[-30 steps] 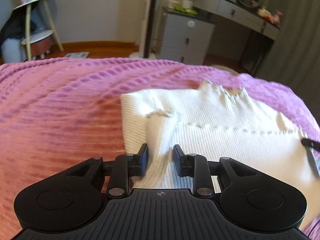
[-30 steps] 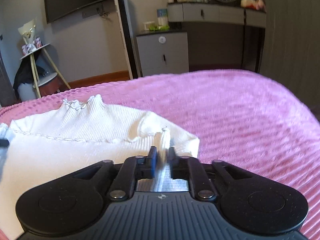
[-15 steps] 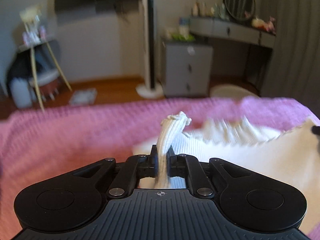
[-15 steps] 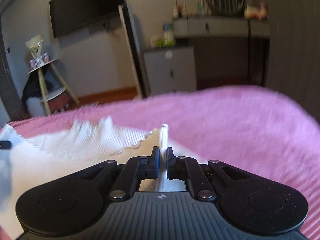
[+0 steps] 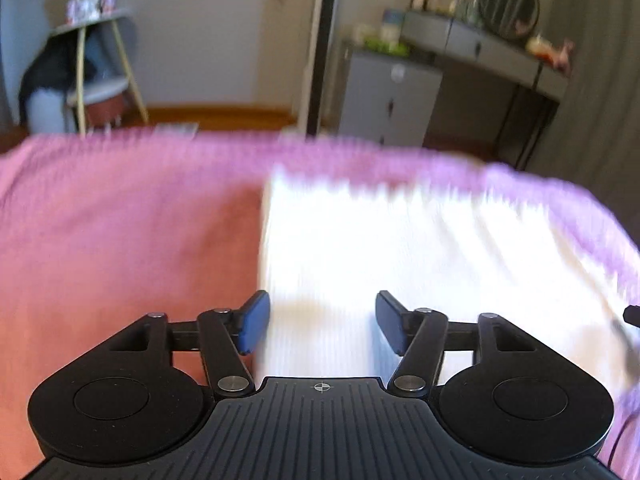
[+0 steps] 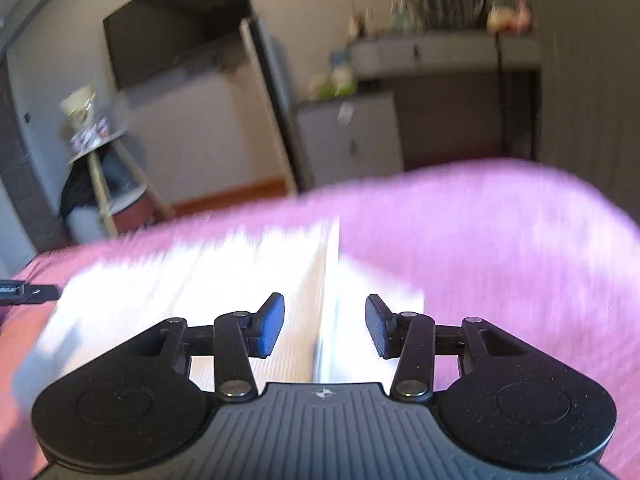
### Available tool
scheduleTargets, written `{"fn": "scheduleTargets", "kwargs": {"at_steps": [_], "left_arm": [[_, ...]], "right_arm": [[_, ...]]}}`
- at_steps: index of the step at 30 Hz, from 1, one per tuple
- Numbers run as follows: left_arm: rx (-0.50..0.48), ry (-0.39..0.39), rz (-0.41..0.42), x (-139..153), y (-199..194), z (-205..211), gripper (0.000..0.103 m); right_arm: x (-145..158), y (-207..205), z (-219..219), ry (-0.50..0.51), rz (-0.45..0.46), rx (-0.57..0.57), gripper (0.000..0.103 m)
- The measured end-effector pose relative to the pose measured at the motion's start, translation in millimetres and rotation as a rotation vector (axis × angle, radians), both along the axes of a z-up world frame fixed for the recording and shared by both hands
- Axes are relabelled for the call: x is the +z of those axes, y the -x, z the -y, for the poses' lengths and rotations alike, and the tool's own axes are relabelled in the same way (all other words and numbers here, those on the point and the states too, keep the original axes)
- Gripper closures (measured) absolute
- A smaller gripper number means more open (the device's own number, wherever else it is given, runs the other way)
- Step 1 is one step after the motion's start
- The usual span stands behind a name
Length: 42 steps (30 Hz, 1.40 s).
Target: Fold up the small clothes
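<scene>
Left wrist view: left gripper (image 5: 322, 322), clamped on a bunched sleeve half a second ago, now gapes wide, empty, above the white sweater (image 5: 420, 248) flat on the pink bedspread (image 5: 128, 240).
Right wrist view: right gripper (image 6: 325, 326) likewise released, fingers wide; the garment's folded edge runs straight away between them.
Long axis: blurred, cannot tell.

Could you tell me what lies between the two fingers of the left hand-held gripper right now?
In the left wrist view, only the white garment shows in the gap of the open left hand-held gripper, lying blurred on the pink blanket.
</scene>
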<state>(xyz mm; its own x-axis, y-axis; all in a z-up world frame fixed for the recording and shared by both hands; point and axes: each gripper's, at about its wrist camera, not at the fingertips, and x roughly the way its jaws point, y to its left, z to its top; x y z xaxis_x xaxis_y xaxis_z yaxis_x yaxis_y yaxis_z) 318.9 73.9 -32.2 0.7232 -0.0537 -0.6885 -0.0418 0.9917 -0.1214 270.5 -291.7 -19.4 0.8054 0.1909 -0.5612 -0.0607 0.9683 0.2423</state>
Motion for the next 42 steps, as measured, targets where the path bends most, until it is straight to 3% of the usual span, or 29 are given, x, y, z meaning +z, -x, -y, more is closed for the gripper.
{"fn": "scheduleTargets", "kwargs": {"at_steps": [3, 6, 8, 10, 12, 15, 20, 23, 25, 31, 34, 35, 37, 40, 42], "left_arm": [[0.019, 0.032, -0.06, -17, 25, -8, 0.036], [0.056, 0.07, -0.107, -18, 38, -13, 0.036], [0.067, 0.065, -0.12, -15, 43, -11, 0.037], [0.052, 0.058, -0.123, -10, 46, -10, 0.038], [0.024, 0.041, -0.137, -8, 48, -5, 0.039], [0.018, 0.032, -0.145, -13, 48, -1, 0.042], [0.013, 0.047, -0.16, -18, 47, -3, 0.063], [-0.005, 0.033, -0.162, -16, 45, -2, 0.075], [-0.006, 0.026, -0.152, -11, 46, -3, 0.077], [-0.005, 0.01, -0.138, -12, 53, -13, 0.077], [0.021, 0.004, -0.157, -17, 53, -18, 0.066], [0.031, 0.004, -0.154, -14, 55, -18, 0.061], [0.052, -0.022, -0.135, -3, 59, -18, 0.06], [0.08, -0.051, -0.058, 17, 64, -17, 0.06], [0.076, -0.064, 0.006, 27, 59, -9, 0.058]], "right_arm": [[-20, 34, -4, -0.015, -0.039, 0.028, 0.06], [-21, 50, -7, -0.014, -0.035, 0.026, 0.073], [-18, 49, -4, -0.057, -0.06, 0.011, 0.082], [-16, 49, -9, -0.034, -0.072, 0.003, 0.089], [-13, 54, -13, -0.011, -0.062, 0.005, 0.09], [-21, 51, -19, 0.006, -0.117, -0.002, 0.09], [-32, 47, -25, -0.028, -0.149, 0.0, 0.087], [-31, 44, -26, -0.006, -0.15, 0.003, 0.095], [-27, 45, -28, 0.023, -0.138, 0.008, 0.097], [-15, 64, -18, 0.079, -0.049, -0.056, 0.097], [-35, 61, -11, 0.089, -0.12, -0.065, 0.095], [-40, 59, -10, 0.09, -0.14, -0.059, 0.092], [-35, 61, -8, 0.097, -0.127, -0.087, 0.073], [-19, 67, -2, 0.087, -0.079, -0.157, 0.07], [-8, 68, -6, 0.131, -0.012, -0.204, 0.07]]}}
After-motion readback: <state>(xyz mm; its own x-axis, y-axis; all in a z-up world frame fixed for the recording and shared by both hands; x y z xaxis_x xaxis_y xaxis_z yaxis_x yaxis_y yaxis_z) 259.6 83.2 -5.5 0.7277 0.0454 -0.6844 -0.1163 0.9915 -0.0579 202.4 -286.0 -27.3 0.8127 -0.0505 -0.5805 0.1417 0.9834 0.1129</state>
